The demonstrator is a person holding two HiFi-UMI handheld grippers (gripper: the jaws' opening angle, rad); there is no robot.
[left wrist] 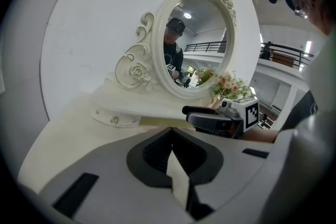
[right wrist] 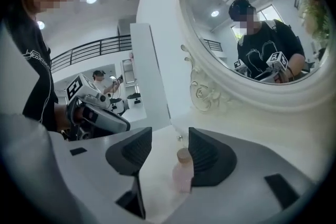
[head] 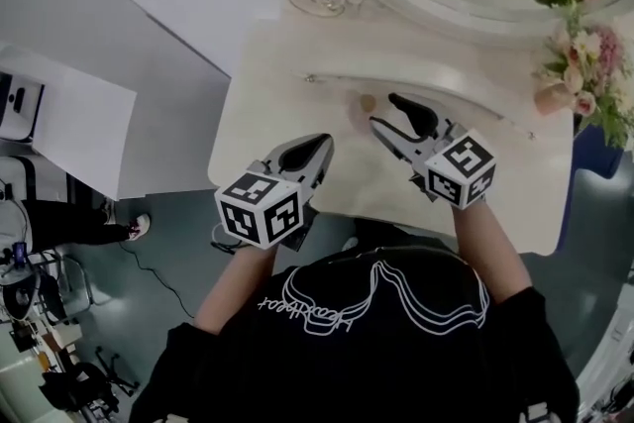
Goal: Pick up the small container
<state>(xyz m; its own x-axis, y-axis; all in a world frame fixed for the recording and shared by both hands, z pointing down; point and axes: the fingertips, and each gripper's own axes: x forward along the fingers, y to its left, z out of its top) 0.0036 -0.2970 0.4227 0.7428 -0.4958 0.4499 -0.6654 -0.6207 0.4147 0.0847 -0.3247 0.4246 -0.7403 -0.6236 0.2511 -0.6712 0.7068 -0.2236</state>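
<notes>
Approach step, I judge: the right gripper (right wrist: 170, 145) stands spread wide around the upright small container (right wrist: 183, 171) near the bench's (head: 287, 94) back edge, so clenching comes next; the left gripper (left wrist: 170, 139) is clenched, empty.

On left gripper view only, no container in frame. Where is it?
Observer: The small container stands on the vanity top, between the jaws of the right gripper.
Operator: Gripped?
Observer: No. The jaws stand apart, not closed on it; it sits nearer one pad.
Operator: Upright?
Observer: Yes, upright, with a pinkish body and a tan cap on top.
</notes>
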